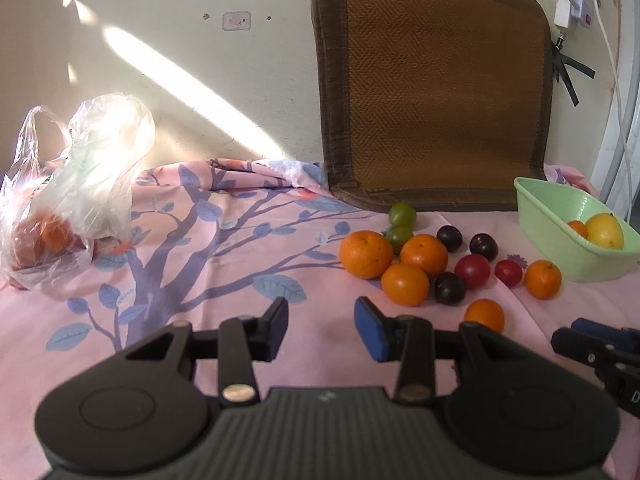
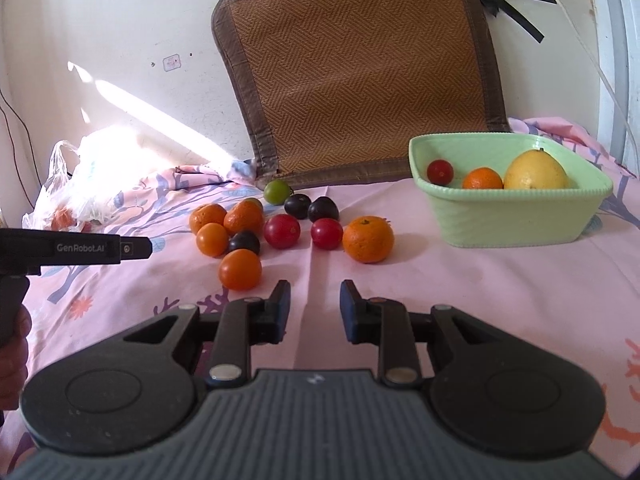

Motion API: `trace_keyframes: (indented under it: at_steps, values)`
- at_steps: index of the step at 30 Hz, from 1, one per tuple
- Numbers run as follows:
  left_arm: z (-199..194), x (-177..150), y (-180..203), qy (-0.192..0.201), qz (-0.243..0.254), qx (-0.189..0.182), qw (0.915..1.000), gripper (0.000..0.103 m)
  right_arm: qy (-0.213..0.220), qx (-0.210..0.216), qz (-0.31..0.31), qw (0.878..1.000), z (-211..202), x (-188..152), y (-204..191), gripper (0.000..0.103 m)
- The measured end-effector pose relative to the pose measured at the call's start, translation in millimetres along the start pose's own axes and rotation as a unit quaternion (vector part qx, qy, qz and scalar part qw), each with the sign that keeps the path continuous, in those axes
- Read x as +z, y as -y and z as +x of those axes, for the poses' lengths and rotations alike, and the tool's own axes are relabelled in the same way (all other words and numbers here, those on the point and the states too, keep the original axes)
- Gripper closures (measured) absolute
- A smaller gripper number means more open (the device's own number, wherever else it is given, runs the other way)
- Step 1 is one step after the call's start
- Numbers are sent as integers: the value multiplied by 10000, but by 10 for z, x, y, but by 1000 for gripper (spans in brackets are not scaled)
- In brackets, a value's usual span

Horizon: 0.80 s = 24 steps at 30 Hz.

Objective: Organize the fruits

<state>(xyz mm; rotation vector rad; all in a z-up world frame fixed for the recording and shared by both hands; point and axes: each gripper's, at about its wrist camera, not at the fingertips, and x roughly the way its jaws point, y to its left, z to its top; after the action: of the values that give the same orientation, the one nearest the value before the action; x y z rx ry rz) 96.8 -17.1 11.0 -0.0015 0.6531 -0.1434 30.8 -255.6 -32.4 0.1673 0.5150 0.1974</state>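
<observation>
Left gripper (image 1: 321, 328) slightly parted, grasping nothing; right gripper (image 2: 315, 309) slightly parted, empty, short of the oranges (image 2: 239, 269)

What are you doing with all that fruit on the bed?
A person holds a gripper in each hand to sort fruit into the green basket. A yellow fruit, a small orange and a red fruit are already inside. The other oranges, plums and green fruits still lie on the pink sheet. The left gripper and right gripper are both empty, jaws apart.
</observation>
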Motion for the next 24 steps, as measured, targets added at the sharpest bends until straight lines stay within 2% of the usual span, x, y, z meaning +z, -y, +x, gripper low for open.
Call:
trace_keyframes:
  at_steps: [15,20,24]
  values:
    - [-71,-34,-61,19,-33,-88,10000,66,-54,-28,132,9999,20,-4,51,73]
    - [1,34,-58,-119,-89,-399,9991,66,-43,35,187,9998,9,6,69,73]
    - [65,122,-86,-216,-185,-893,9956,66,-131,205,-34,9997,-4,17,17,72]
